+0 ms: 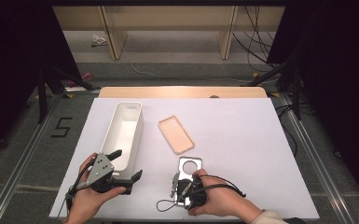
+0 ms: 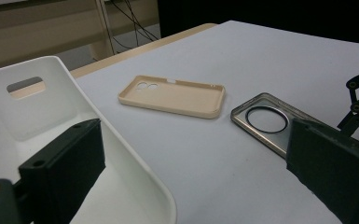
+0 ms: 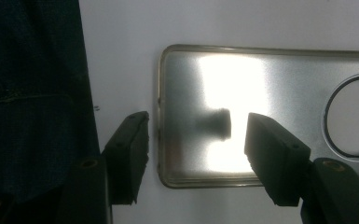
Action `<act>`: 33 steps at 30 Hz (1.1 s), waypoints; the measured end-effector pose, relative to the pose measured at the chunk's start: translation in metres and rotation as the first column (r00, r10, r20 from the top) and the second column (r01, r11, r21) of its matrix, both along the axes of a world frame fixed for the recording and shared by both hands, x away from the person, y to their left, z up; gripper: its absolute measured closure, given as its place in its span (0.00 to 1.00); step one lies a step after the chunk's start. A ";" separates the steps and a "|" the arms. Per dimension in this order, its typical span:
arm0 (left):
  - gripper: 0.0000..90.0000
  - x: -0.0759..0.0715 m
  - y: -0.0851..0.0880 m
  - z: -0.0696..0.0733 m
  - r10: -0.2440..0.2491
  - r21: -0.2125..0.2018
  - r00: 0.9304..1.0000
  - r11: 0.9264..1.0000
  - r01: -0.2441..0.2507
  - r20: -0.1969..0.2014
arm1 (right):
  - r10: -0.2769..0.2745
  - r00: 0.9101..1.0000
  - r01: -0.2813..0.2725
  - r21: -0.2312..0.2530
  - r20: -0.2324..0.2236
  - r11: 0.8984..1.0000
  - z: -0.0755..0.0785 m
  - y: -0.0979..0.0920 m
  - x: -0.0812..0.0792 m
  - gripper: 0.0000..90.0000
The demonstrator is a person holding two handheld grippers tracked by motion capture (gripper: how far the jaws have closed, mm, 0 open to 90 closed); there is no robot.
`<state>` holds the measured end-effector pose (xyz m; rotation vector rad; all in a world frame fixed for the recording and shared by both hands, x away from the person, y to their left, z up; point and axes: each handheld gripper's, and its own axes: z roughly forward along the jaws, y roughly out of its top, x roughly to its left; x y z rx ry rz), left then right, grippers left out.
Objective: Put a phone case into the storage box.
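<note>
Right gripper (image 1: 181, 186) sits at the near edge of the white table (image 1: 242, 140), jaws apart, straddling the near short end of the clear phone case (image 3: 261, 107) with one jaw outside its rim and one over its glossy inside; whether they touch it I cannot tell. Left gripper (image 1: 126, 165) hangs wide open and empty, one jaw inside the white bin (image 1: 123, 130), the other outside its wall. Between bin and clear case, farther back, lies the beige phone case (image 1: 176, 134), hollow side up.
</note>
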<state>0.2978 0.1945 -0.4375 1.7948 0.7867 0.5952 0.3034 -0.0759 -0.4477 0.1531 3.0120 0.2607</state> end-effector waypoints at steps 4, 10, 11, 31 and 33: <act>0.04 0.000 0.000 0.000 -0.001 0.000 1.000 1.000 0.001 0.000 | 0.007 1.000 -0.006 -0.034 0.020 0.999 -0.001 0.004 -0.003 0.47; 0.05 0.000 -0.001 0.000 -0.004 -0.003 1.000 1.000 0.004 -0.001 | 0.014 0.999 -0.012 -0.067 0.034 0.998 -0.004 0.009 -0.007 0.50; 0.05 0.000 -0.001 0.000 -0.004 -0.004 1.000 1.000 0.004 0.000 | 0.016 0.999 -0.013 -0.070 0.042 0.997 -0.005 0.010 -0.007 0.50; 0.05 -0.001 -0.002 0.000 -0.013 0.000 1.000 1.000 0.013 0.002 | 0.061 0.997 -0.056 -0.122 0.038 0.991 -0.009 0.018 -0.015 0.73; 0.05 -0.001 -0.002 -0.001 -0.013 -0.001 1.000 1.000 0.013 0.000 | 0.056 0.998 -0.052 -0.125 0.033 0.991 -0.009 0.018 -0.016 0.74</act>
